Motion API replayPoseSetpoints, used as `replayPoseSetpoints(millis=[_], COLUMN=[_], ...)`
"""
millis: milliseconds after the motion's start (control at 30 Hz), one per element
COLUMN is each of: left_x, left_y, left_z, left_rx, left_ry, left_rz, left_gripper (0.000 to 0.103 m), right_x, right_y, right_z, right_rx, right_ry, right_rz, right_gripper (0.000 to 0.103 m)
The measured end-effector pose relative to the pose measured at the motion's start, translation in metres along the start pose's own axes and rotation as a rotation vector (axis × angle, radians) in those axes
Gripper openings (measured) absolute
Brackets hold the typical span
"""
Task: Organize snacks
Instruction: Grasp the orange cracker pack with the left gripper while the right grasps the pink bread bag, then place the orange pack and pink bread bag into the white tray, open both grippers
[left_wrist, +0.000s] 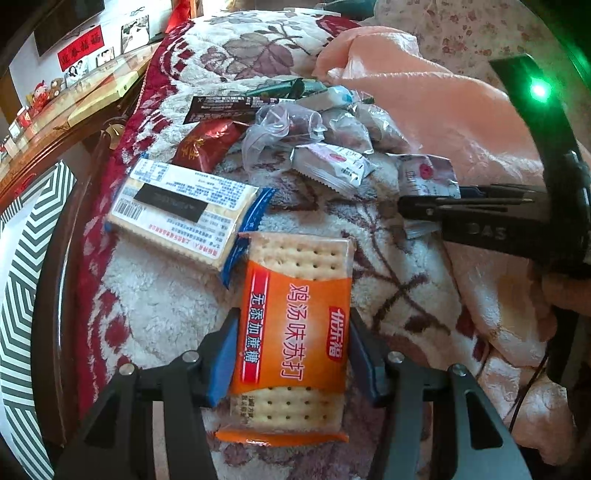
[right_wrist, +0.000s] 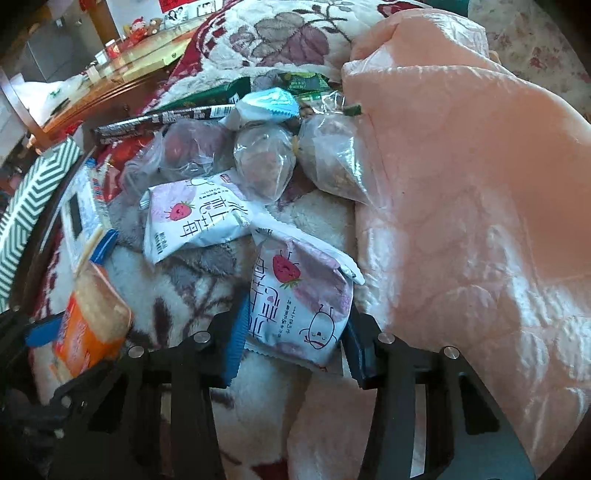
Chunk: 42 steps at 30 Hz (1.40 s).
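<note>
Black jaws, blue pads (left_wrist: 221, 354), silver screws.

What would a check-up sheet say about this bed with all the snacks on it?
Surface: fluffy flowered blanket, peach quilt bunched on the right.
Job's things: orange cracker pack; strawberry snack pack; a second strawberry pack; blue cracker pack.
Clutter: clear bagged snacks, dark wrappers behind.
Grippers: left hand-held gripper clamps the orange pack; right hand-held gripper clamps the strawberry pack.
Cables: thin black cable beside the right tool.
Surroundings: wooden table with photos.
</note>
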<state>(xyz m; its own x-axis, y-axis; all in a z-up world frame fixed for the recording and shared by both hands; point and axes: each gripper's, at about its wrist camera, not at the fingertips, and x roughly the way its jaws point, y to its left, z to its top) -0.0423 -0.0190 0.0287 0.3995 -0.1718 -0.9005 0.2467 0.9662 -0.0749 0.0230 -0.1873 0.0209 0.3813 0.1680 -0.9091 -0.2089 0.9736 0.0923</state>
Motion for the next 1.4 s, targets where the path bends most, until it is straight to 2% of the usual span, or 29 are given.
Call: replayPoseSetpoints(millis=[100,267,467,800,967,1133,1400], left_x=[-0.01,-0.04,-0.07,-0.098,-0.103,-0.098,-0.073], left_y=[0.006,0.021,0.059,0.158,0.206,0.251,0.302], left_z=[0.001,0.004,0.008,0.002,0.002,0.004,0.003], left_rx=[-0.02,-0.055,-0.127,-0.298,-0.384,-0.472,-0.586], left_ry=[-0.016,-0.082,-0.141,-0.171,-0.175,-0.144,-0.09], left_rz=[-0.022,-0.007,0.068,0.219,0.274,0.305,0.291], left_gripper=[0.057,0.057,0.057,0.057,0.057,0.057,0.057], right_x=[-0.013,-0.042,-0.056,-0.045,-0.035,-0.027,-0.007], right_y=[-0.001,0.016,0.056,0.148,0.206,0.256,0.319], right_z=[-0.003,-0.002,0.011,0.04,0.058,0.07,0.097], right_rx=[0.0,-0.043,-0.123,-0.294,-0.38,-0.456,-0.518], right_ry=[-0.015,-0.064,-0.087,-0.066,-0.051,-0.04,-0.017], right_rz=[0.023,0.071,0.135,0.22,0.28,0.316,0.357], right_gripper=[0.045,0.045,0.045,0.045,0.045,0.045,0.045])
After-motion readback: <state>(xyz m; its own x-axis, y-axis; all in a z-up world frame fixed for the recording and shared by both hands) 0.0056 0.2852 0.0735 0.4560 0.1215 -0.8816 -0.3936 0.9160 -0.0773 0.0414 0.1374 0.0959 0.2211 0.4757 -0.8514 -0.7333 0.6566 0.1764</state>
